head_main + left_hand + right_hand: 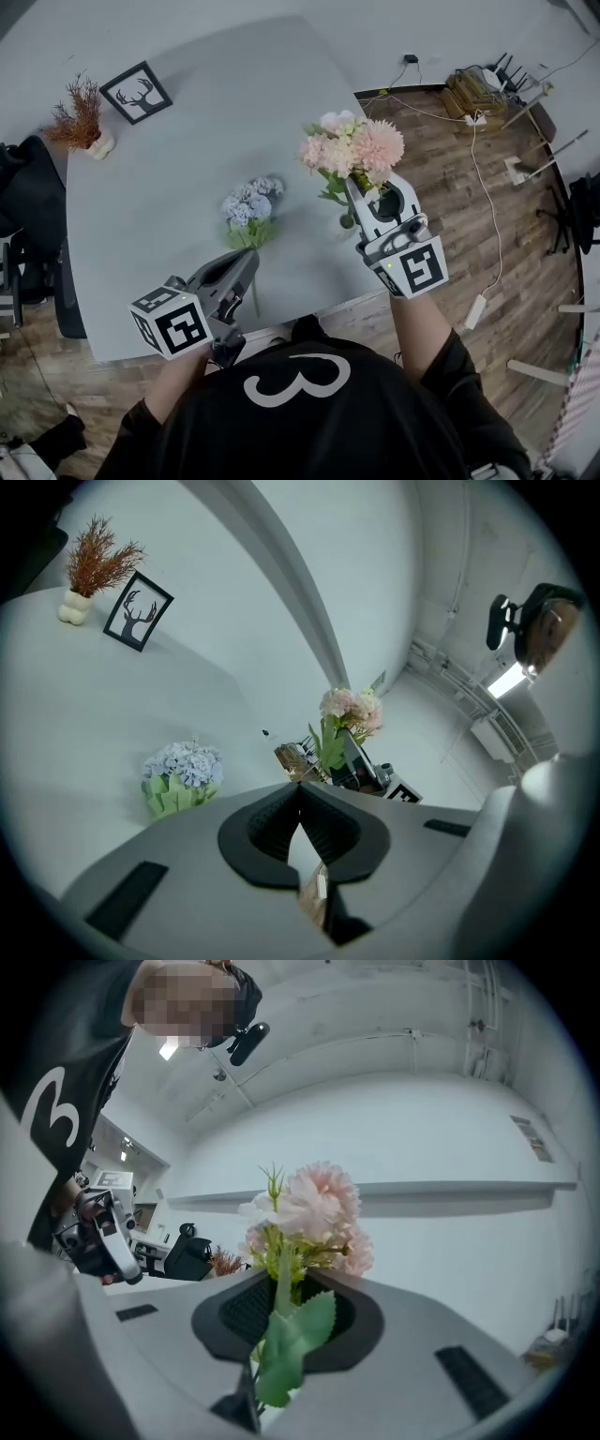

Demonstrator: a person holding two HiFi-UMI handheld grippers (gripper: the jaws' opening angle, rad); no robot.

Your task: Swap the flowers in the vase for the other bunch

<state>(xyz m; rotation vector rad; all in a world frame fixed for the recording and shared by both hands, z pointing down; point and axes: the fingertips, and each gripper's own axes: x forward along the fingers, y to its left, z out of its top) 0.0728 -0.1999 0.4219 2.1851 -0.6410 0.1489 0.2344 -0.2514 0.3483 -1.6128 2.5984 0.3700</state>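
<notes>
Right gripper view: my right claw (286, 1302) pinches stems of the pink fabric flower bunch (314, 1208); left claw (300, 799) is pressed together, empty. Thin stems could slip, toppling toward the blue paper-wrapped bunch (248, 208) at nine o'clock.

The lower stems of the pink flowers (352, 145) go behind the right gripper (361, 195) in the head view. In the right gripper view they run down between the closed jaws and out of sight, so I cannot tell what they end in. The stem ends of the blue bunch (248, 206) are partly covered by the left gripper (246, 264), and in the left gripper view that gripper's body hides the base of the bunch. A dark chair (23, 244) is cut off by the left edge. The boxes and cables (473, 89) on the floor are too small to name.
</notes>
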